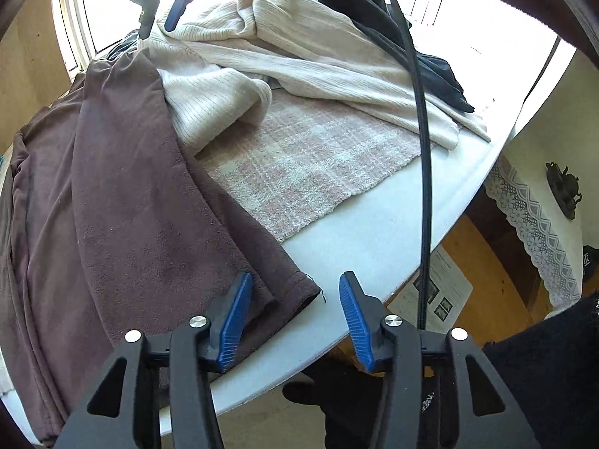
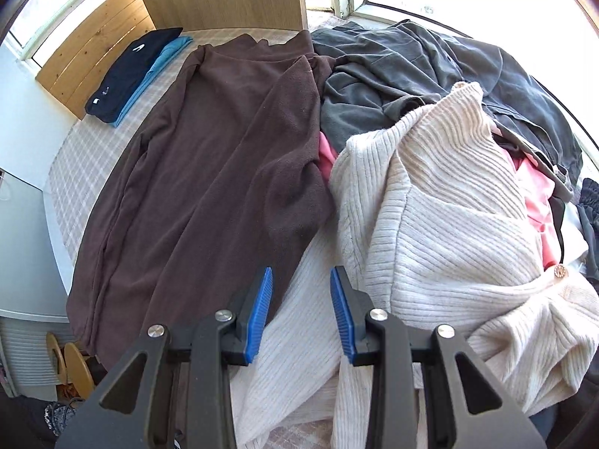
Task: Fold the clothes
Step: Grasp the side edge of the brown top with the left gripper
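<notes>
Left wrist view shows the left gripper [image 1: 295, 292] with jaws apart and empty, the cuff [image 1: 295, 292] of the brown fleece top [image 1: 123, 202] lying on the white table [image 1: 374, 239] just between its blue pads. Right wrist view shows the right gripper [image 2: 301, 284] likewise parted, holding nothing, over a cream ribbed cardigan [image 2: 441, 232]. Fleece of this kind is probably light, limp and grippy; I would take it at the cuff or hem edge, where doubled fabric gives the pads something firm.
</notes>
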Available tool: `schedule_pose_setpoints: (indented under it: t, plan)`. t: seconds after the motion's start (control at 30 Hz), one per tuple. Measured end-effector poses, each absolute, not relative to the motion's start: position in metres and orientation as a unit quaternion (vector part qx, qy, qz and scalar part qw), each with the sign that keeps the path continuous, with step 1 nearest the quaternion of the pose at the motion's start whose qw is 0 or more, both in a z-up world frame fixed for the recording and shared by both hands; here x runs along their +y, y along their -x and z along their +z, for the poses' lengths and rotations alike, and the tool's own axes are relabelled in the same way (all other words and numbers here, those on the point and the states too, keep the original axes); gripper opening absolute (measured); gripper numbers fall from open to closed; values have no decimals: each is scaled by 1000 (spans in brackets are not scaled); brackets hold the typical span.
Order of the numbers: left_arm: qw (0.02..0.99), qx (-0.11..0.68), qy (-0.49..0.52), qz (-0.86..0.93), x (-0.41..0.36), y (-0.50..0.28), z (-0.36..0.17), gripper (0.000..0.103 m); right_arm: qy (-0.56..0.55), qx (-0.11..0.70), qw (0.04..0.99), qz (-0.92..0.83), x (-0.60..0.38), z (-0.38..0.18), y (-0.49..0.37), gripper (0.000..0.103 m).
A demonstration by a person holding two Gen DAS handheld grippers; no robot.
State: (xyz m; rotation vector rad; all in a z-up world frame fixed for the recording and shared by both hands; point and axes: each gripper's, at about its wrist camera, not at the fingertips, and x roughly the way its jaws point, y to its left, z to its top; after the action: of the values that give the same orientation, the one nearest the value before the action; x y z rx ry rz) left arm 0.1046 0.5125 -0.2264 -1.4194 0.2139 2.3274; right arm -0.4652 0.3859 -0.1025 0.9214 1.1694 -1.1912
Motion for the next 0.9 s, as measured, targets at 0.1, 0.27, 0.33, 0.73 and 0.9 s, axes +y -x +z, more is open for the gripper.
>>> schedule_pose_setpoints:
  t: [0.1,0.27,0.33,0.73,0.9]
  plan:
    - [179,67,504,842,513,-101,-228,37,-391,508,571,-512,382,-103,465,32]
    - [162,-48,510,843,473,-88,-227,8,-403,506,560,-518,361,-105,473,32]
    - [154,-72,501,849,461,-90,-224,8,-409,497,556,-525,348,-105,478,32]
    - [60,-193,442,874,376,-110,-191,8,-446,509,561,-476,293,-133,457,32]
    - [60,-201,435,875,376,-110,-192,8,-433,561,529,-466,298,-149,451,32]
